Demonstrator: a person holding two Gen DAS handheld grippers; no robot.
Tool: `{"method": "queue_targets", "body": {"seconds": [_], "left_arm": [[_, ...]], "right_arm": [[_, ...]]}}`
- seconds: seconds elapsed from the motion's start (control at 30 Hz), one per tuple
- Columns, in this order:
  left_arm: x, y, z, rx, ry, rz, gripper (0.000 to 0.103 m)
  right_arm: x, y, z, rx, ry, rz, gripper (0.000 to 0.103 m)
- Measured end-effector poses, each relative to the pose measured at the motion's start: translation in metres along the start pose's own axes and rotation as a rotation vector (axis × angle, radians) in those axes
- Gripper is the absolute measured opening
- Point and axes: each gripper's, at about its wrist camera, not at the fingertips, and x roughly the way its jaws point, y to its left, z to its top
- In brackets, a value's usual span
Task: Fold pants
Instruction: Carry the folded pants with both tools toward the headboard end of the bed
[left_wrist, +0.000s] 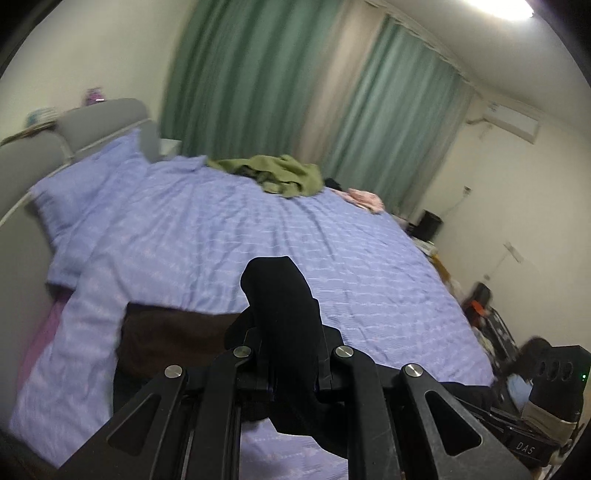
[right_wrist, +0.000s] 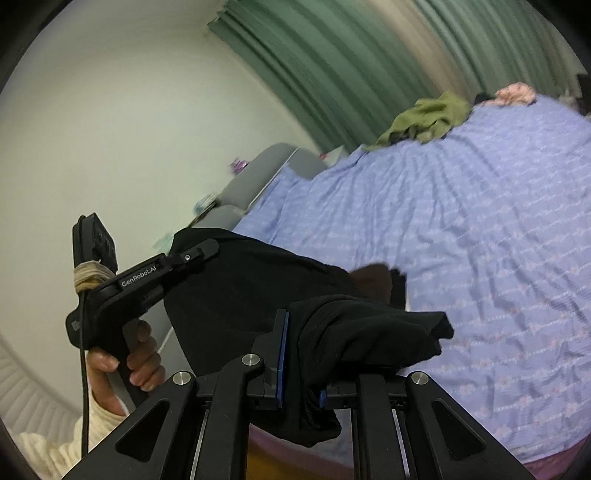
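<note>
Black fabric pants (left_wrist: 280, 317) clamped in the left gripper (left_wrist: 288, 354), and in the right gripper (right_wrist: 301, 363), near edge of the lavender quilted bedspread (left_wrist: 258, 229). Left gripper sits left of the right one. Crumpled olive-green garment (left_wrist: 280, 175) on the far side of the bedspread; pink bundled cloth (left_wrist: 364, 199) to its right. Grey padded headboard (left_wrist: 99, 118) far left; green pleated curtains (left_wrist: 388, 122) behind the bed.

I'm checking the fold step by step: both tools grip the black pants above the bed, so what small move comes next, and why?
Probably lower both tools toward the purple bedspread: the left tool and right tool each clamp bunched black pants, which hang in the air rather than lying flat.
</note>
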Motion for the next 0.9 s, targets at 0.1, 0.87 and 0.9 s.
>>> {"method": "queue_targets", "body": {"seconds": [0.1,0.87,0.9], "left_arm": [[0.028,0.019,0.03,0.061,0.056,-0.094,0.014],[0.246,0.156,0.054,0.207,0.521,-0.238,0.014],[0.25,0.167,0.047,0.198,0.538,-0.226,0.014]], "right_arm": [[0.019,0.018,0.005,0.011,-0.073,-0.086,0.014],[0.217,0.046,-0.045,0.548,-0.177,-0.519,0.014],[0.229,0.042,-0.055,0.581,-0.136,-0.509,0.014]]}}
